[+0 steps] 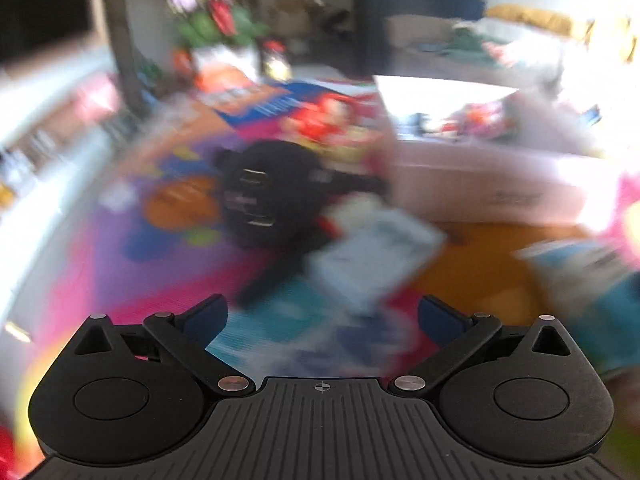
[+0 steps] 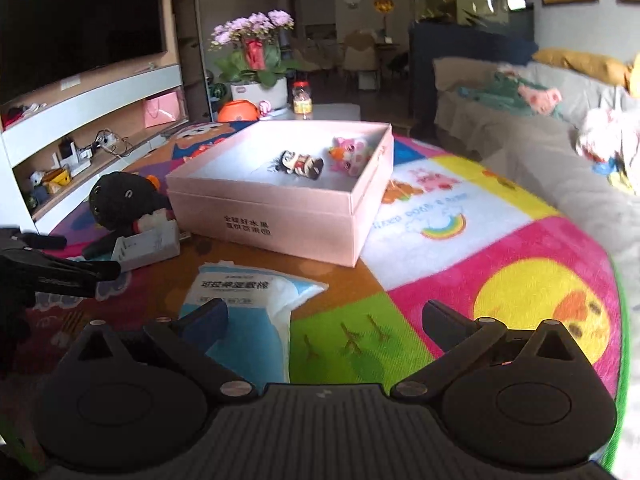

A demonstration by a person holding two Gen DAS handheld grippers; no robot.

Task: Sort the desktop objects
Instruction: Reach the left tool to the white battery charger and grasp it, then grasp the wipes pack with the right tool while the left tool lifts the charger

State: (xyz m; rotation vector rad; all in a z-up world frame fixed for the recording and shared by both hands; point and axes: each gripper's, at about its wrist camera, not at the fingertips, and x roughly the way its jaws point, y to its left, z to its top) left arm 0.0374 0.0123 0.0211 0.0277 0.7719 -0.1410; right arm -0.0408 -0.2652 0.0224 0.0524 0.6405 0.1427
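Observation:
In the right wrist view an open pink box stands on the colourful mat. Inside it lie a small dark figure toy and a pink plush toy. To the left of the box are a black plush toy and a small grey box. A blue-and-white packet lies just ahead of my right gripper, which is open and empty. The left wrist view is badly blurred. My left gripper is open there, with the black plush toy and grey box ahead of it.
A sofa with clothes on it runs along the right. White TV shelves line the left. A potted flower, an orange item and a jar stand behind the pink box. The mat's round edge curves at the right.

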